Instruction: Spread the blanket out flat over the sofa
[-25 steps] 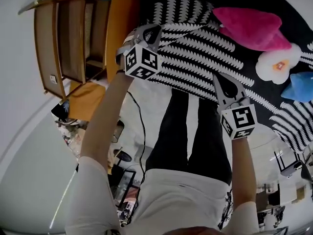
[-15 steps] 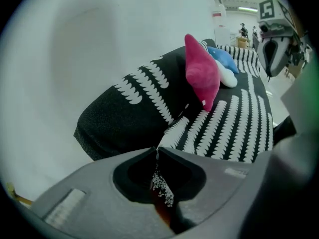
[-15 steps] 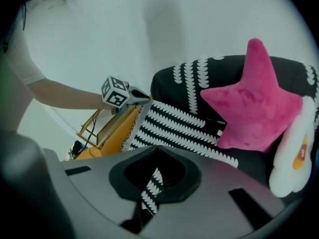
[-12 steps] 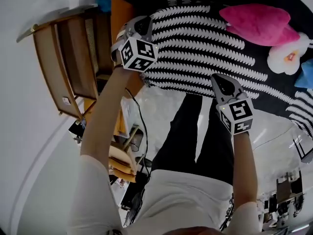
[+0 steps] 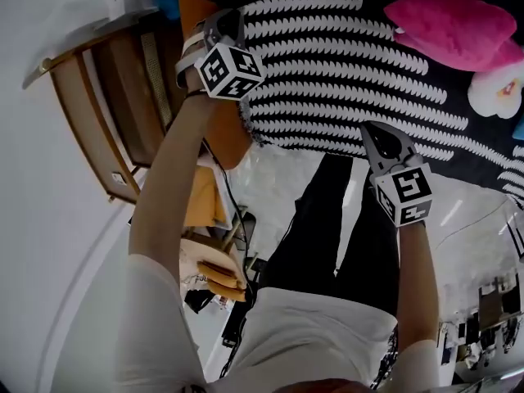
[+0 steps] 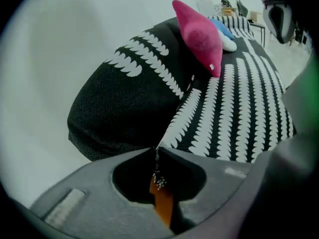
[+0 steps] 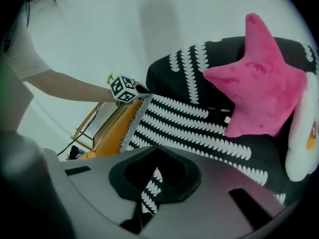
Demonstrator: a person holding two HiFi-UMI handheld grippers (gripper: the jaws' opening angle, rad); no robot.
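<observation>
A black blanket with white leaf stripes (image 5: 344, 80) lies over the dark grey sofa (image 6: 114, 108). Its orange underside and fringe (image 6: 160, 203) show at the near corner. My left gripper (image 5: 228, 33) is shut on that corner at the sofa's end, with the fringed edge pinched between the jaws (image 6: 155, 152). My right gripper (image 5: 378, 133) is shut on the blanket's front edge (image 7: 149, 193), further right along the sofa. In the right gripper view the left gripper (image 7: 143, 91) holds its corner up beside the orange fold (image 7: 117, 128).
A pink star cushion (image 5: 454, 31) rests on the blanket against the sofa back, with a white flower cushion (image 5: 499, 88) and a blue one (image 6: 222, 28) beside it. A wooden rack (image 5: 106, 113) stands left of the sofa. The person's legs (image 5: 327, 219) stand on a pale floor with a cable (image 5: 233, 211).
The left gripper has carried its blanket corner further out towards the sofa's end. The right gripper keeps its hold on the front edge and has hardly moved.
</observation>
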